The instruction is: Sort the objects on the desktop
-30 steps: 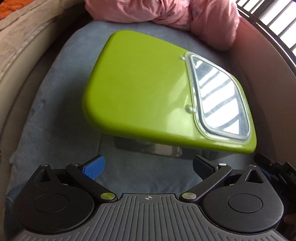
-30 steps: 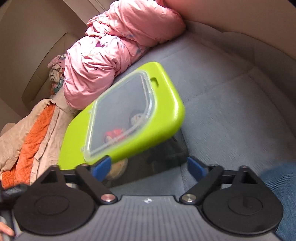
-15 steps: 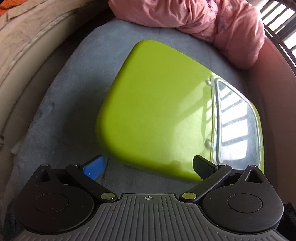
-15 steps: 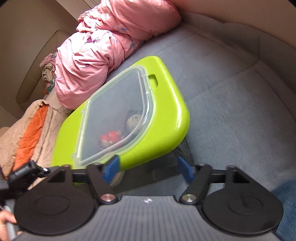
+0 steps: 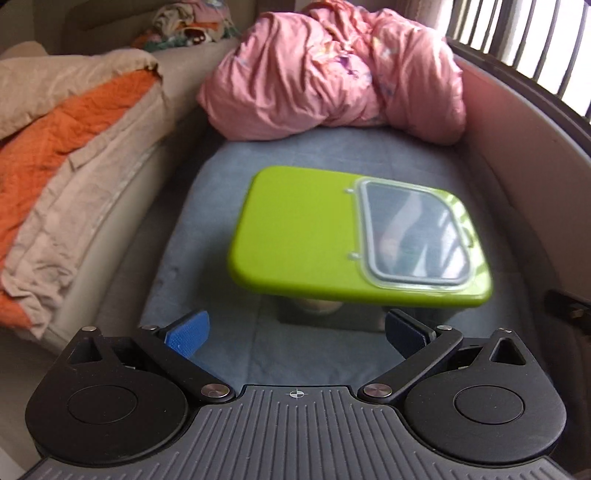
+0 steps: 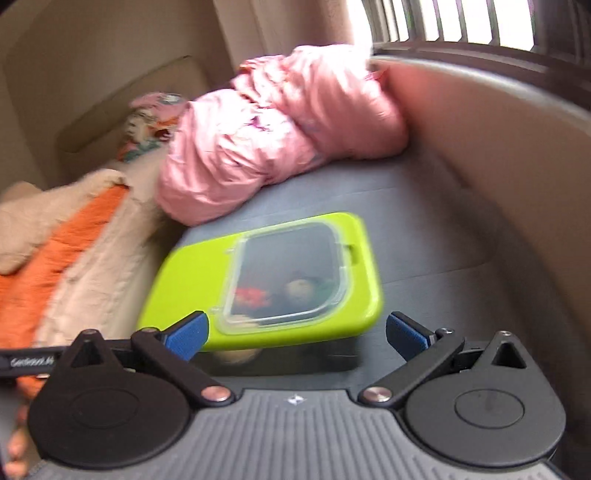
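A storage box with a lime-green lid point(image 5: 295, 229) and a clear hatch point(image 5: 413, 236) sits on a grey-blue cushion point(image 5: 207, 229). In the right wrist view the lid point(image 6: 192, 280) shows a red item point(image 6: 251, 295) and a round beige item point(image 6: 299, 290) under the hatch. My left gripper point(image 5: 295, 332) is open and empty, a little back from the box's near side. My right gripper point(image 6: 295, 332) is open and empty, with its left fingertip point(image 6: 188, 332) in front of the lid's near edge.
A crumpled pink quilt point(image 5: 332, 74) lies behind the box. An orange and beige blanket point(image 5: 66, 147) is heaped at the left. A curved sofa back point(image 5: 524, 155) rises at the right, with window bars point(image 5: 517, 33) beyond.
Both grippers have pulled back and up from the box, so it looks smaller and farther away. The right gripper's jaws have widened since half a second ago.
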Action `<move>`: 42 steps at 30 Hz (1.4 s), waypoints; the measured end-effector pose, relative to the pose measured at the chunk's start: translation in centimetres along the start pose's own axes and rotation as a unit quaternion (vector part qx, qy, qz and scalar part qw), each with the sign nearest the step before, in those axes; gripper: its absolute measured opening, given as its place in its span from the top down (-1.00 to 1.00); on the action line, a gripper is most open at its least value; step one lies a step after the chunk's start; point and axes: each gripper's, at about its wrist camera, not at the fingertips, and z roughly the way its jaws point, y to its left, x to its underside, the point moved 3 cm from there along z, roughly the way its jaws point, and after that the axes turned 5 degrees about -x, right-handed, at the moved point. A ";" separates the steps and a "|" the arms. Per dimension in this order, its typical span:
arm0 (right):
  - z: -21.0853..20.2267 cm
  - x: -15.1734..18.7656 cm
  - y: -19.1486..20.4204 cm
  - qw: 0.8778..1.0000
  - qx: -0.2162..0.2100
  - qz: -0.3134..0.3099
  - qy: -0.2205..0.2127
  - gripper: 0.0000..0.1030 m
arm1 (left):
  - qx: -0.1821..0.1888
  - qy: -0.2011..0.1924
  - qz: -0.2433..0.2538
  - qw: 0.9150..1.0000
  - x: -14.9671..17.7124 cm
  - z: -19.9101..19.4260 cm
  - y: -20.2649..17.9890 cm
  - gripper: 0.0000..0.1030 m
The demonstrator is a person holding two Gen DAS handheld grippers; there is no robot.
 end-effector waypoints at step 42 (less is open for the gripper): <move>1.2 1.0 -1.3 0.989 0.003 0.059 0.135 -1.00 | 0.060 0.058 -0.013 0.996 0.7 0.2 -0.6 -1.00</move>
